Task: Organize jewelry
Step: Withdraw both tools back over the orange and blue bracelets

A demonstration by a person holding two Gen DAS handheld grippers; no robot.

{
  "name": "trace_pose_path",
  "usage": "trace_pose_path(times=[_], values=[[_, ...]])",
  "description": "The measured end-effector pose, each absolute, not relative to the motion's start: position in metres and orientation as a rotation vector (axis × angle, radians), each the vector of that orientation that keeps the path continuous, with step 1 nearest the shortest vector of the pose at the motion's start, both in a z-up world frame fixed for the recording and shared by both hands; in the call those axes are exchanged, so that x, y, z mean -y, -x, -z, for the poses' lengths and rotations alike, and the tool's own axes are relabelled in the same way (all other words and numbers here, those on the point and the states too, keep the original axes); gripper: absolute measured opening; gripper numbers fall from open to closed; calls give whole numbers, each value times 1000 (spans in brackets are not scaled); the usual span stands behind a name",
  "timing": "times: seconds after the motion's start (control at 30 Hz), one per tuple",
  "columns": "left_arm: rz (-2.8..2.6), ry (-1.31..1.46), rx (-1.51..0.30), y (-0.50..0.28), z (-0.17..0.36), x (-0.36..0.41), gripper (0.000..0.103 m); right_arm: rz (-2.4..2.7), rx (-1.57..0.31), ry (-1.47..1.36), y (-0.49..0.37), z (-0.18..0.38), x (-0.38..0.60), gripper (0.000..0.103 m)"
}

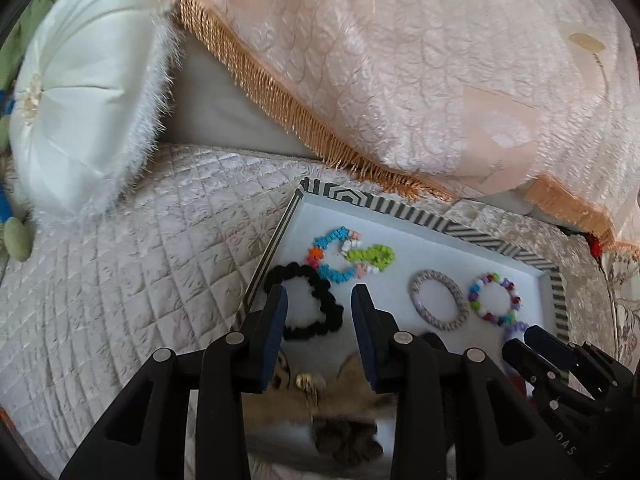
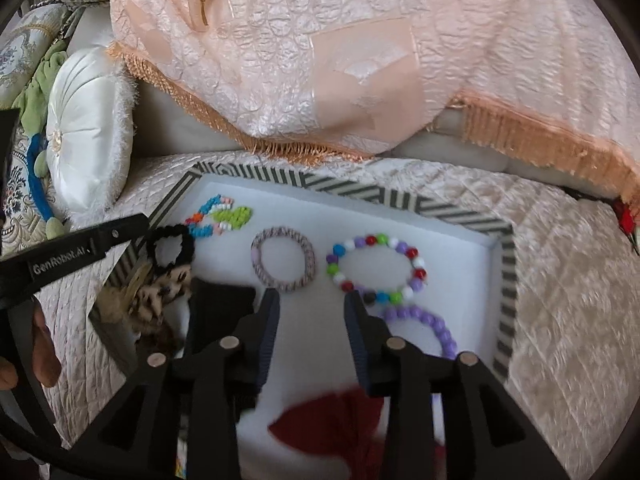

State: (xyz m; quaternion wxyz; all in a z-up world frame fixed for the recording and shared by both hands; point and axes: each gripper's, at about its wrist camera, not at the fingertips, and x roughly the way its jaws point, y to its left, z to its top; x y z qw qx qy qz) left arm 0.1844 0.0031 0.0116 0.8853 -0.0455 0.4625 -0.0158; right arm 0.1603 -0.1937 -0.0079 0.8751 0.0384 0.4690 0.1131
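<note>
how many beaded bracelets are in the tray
3: a blue-and-green bracelet at the far left, a multicolour bracelet on the right, and a purple bracelet just nearer, partly hidden behind the right gripper. More may be hidden.

Quilted beige sofa seat (image 1: 120,280), fringed peach throw (image 1: 400,80), white round cushion (image 1: 80,92), daylight.

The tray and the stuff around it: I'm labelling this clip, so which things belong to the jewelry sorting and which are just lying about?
Part of the job:
- tray
- black scrunchie
- braided band
- colourful bead bracelet
- purple bead bracelet
- blue and green bead pieces
- red cloth piece

Just lying about:
- white cushion
- peach fringed throw
- quilted cover
</note>
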Motion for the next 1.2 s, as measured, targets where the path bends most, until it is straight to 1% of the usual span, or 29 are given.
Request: trace_pose_path(times=[0.4,0.57,0.9,1.2], values=[[26,33,-901,-111,-35,5,14,-242,-981,-89,-92,-2,195,40],[25,33,-893,-86,-33,6,14,-236,-976,-71,-68,-5,195,44],[2,39,-896,-42,-26,8,14,-237,-959,-79,-28,-14,195,47],[-20,5,-863,-10,-25,15,14,-230,-952,-68,0,-19,198,49]])
